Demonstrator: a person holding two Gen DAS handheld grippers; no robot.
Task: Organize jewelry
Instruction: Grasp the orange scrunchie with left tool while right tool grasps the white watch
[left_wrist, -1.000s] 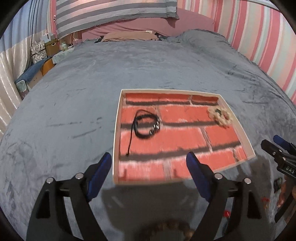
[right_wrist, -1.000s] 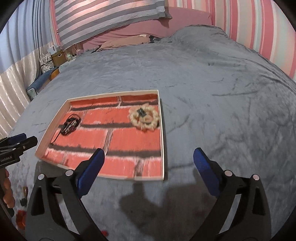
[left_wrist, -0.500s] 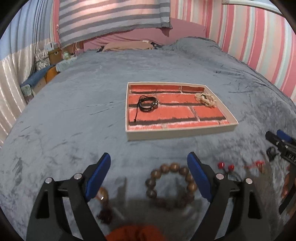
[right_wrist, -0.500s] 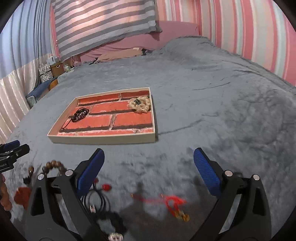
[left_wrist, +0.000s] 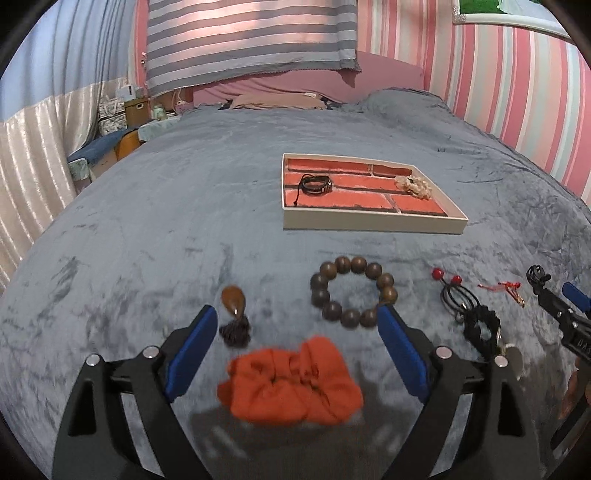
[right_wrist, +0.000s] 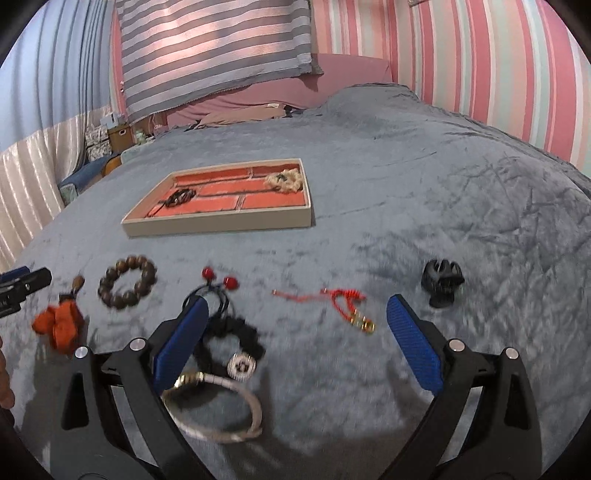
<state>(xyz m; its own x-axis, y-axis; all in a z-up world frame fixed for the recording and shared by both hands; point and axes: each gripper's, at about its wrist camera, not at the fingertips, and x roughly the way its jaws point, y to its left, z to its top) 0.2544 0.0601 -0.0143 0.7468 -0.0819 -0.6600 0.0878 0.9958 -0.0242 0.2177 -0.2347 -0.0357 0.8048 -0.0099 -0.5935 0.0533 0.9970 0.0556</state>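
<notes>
A: Left tongs (left_wrist: 295, 350)?
B: Spread wide, nothing between them. They hover low over the grey bed blanket (left_wrist: 166, 221), with the orange scrunchie (left_wrist: 291, 384) lying right in the gap.

A: Right tongs (right_wrist: 295, 339)?
B: Also wide apart and empty, low over the blanket. The black scrunchie with a round charm (right_wrist: 236, 343) and the silver bangle (right_wrist: 221, 406) lie just off the left blue pad; the bangle is partly hidden by that finger.

A: Where's the jewelry?
B: Mostly loose on the blanket, in a rough row near the tongs: teardrop pendant with dark tassel (left_wrist: 234, 310), wooden bead bracelet (left_wrist: 352, 291), hair tie with two red beads (right_wrist: 218, 284), red cord bracelet (right_wrist: 343, 301), black claw clip (right_wrist: 441, 282) off to the far right.

A: And the tray?
B: Brick-patterned tray (left_wrist: 369, 223) sits further up the bed, well apart from the loose row. Inside: a black cord bracelet (left_wrist: 314, 184) on the left, a pale beaded piece (left_wrist: 413, 186) on the right, the two well apart. That one is small and blurry, probably a bracelet.

A: Background?
B: Striped pillow (left_wrist: 251, 37) at the head of the bed, pink striped wall (right_wrist: 498, 55).
</notes>
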